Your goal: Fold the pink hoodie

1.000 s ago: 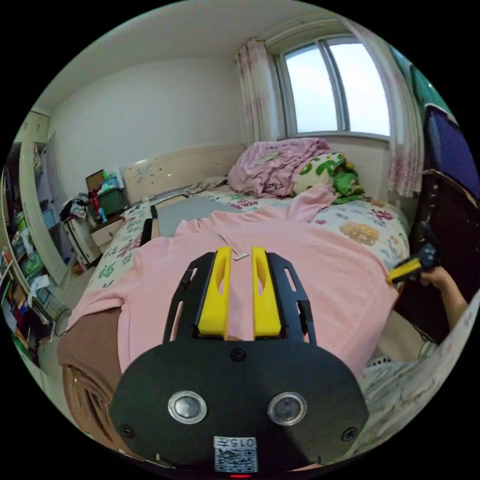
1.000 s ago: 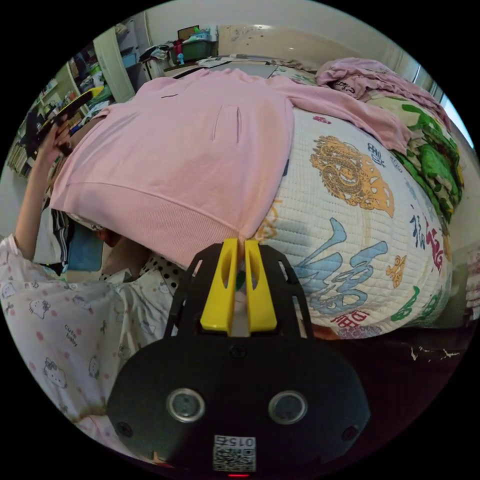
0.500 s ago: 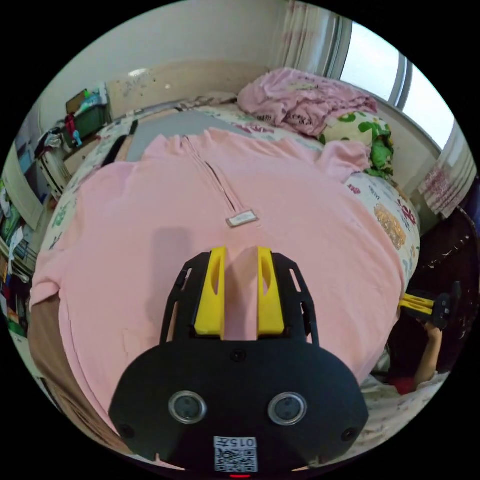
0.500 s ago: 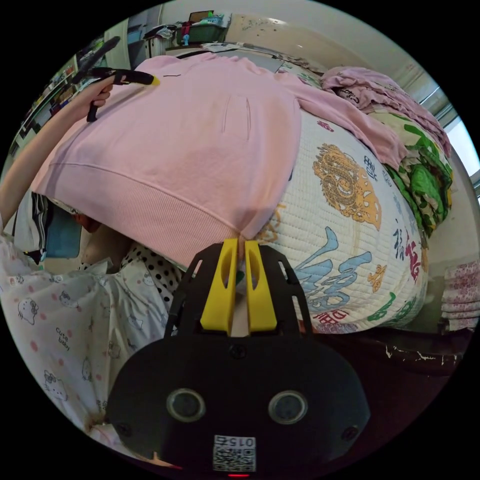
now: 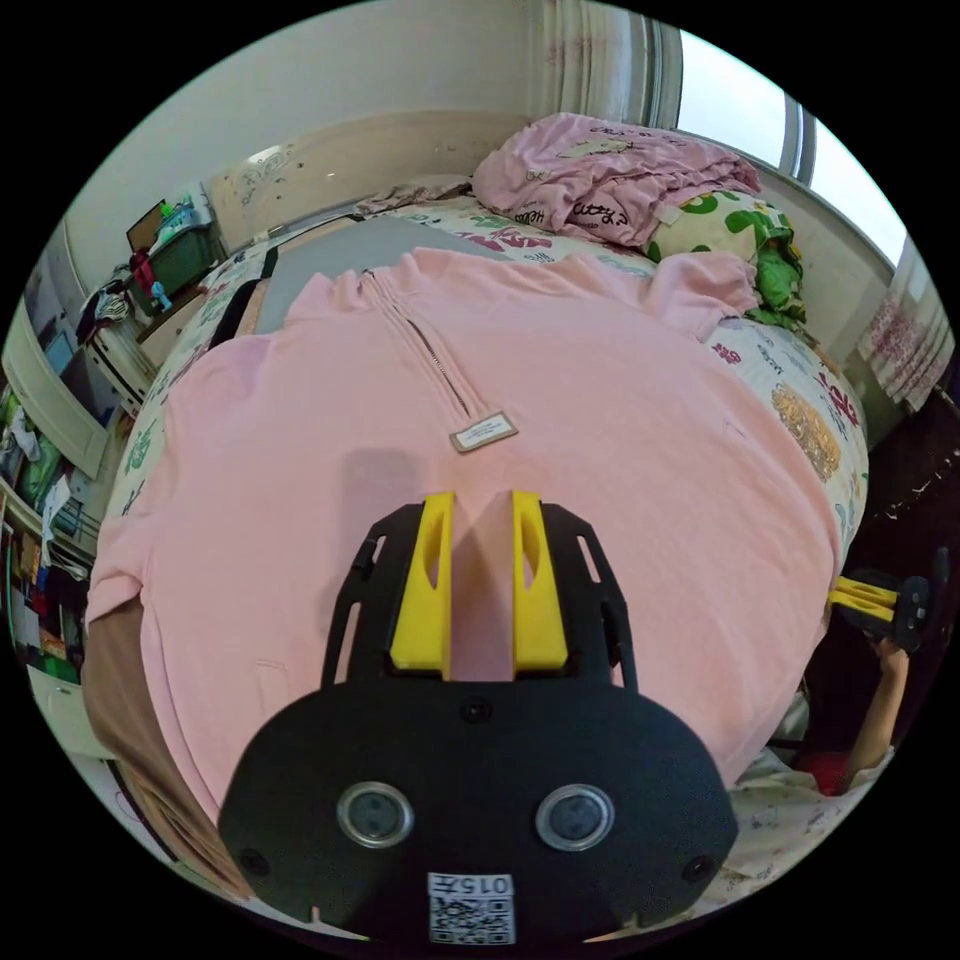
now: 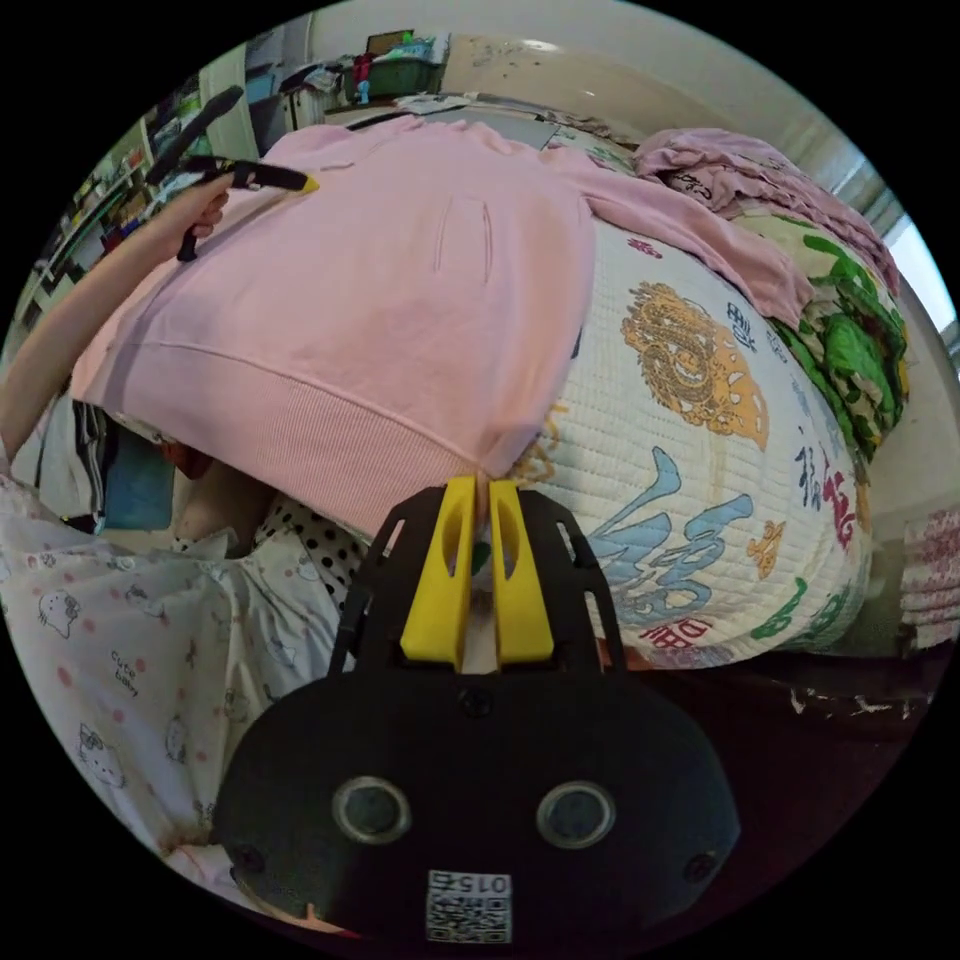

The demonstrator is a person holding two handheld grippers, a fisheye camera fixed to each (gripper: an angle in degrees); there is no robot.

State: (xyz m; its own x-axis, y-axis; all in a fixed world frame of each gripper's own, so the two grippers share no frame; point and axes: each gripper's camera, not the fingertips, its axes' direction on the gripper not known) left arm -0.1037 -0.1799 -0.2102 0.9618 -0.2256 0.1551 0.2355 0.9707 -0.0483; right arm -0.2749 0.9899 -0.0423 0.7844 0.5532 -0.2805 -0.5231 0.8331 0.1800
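The soft pink hoodie [image 5: 600,440] is spread flat beneath the parted left gripper [image 5: 478,500]. Its ribbed hem [image 6: 330,440] corner is pinched by the right gripper [image 6: 478,492]. Since the earlier frame, little has changed.

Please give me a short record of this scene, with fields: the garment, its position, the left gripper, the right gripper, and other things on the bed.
garment: pink hoodie, zip with a small tag
position: spread flat, front up, on the bed; ribbed hem hangs over the edge
left gripper: jaws apart, above the chest area
right gripper: jaws pinch the hem corner
other things: crumpled pink clothes, green patterned bundle
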